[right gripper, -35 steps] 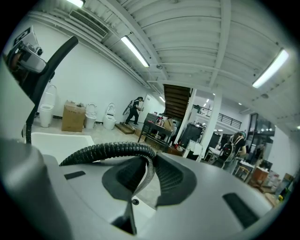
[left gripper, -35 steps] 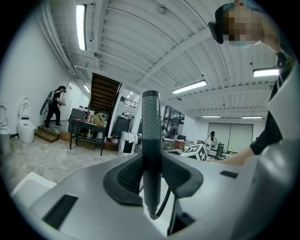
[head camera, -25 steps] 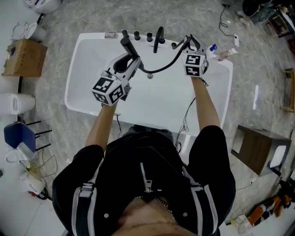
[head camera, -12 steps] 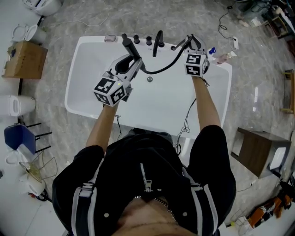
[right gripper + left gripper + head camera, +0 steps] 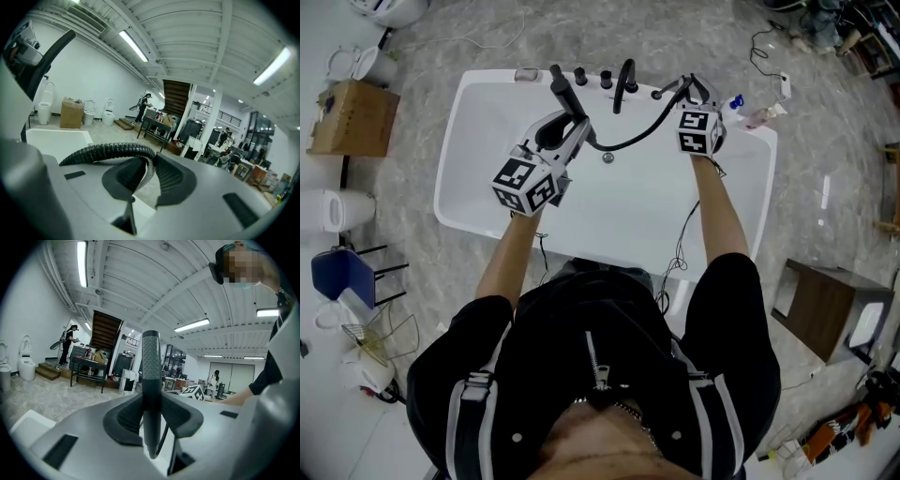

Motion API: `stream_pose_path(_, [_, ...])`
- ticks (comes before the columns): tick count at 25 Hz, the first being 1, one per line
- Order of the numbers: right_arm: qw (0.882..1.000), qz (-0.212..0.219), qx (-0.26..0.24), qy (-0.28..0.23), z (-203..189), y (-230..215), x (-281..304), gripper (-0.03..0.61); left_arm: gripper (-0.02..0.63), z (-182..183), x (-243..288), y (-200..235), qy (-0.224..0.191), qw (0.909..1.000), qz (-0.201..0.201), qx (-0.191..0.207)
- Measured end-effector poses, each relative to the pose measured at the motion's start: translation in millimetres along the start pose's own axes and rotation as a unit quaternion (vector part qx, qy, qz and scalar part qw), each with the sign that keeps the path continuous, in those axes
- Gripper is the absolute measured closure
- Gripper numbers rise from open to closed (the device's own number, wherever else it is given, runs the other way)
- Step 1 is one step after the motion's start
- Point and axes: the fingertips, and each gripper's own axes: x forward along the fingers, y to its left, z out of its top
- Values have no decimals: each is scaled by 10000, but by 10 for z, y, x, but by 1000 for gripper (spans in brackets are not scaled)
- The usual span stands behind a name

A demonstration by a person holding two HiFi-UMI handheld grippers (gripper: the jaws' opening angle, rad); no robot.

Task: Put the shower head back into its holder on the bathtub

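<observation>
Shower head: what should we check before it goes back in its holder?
1. Left gripper shut on the shower head: ok.
2. Right gripper shut on the hose: ok.
3. Hose free of knots between the two grippers: ok, one loose curve in the head view.
4. Which of the fittings on the bathtub rim is the holder: cannot tell.
5. Shower head seated in the holder: not ok, it is held in the air over the tub.

Over the white bathtub [image 5: 461, 192] the left tool [image 5: 569, 120] holds the black shower head [image 5: 560, 88] — its hose [image 5: 630, 140] arcs to the right tool [image 5: 687, 86].
</observation>
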Motion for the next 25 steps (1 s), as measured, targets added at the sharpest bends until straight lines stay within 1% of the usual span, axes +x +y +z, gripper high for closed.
stream_pose_path(5, [9998, 78, 13, 190, -183, 63, 8, 506, 482, -55, 16, 9, 56, 10000, 26, -28])
stream_pose_path(12, [9991, 198, 115, 350, -373, 122, 51, 506, 482, -124, 33, 24, 134, 9999, 69, -59])
stream_pose_path(17, [9987, 266, 78, 420, -472, 189, 107, 506, 482, -178, 29, 68, 167, 9997, 120, -92])
stream_pose_path(25, [9960, 509, 127, 730, -739, 352, 188, 506, 482, -238, -20, 108, 171, 9996, 199, -126])
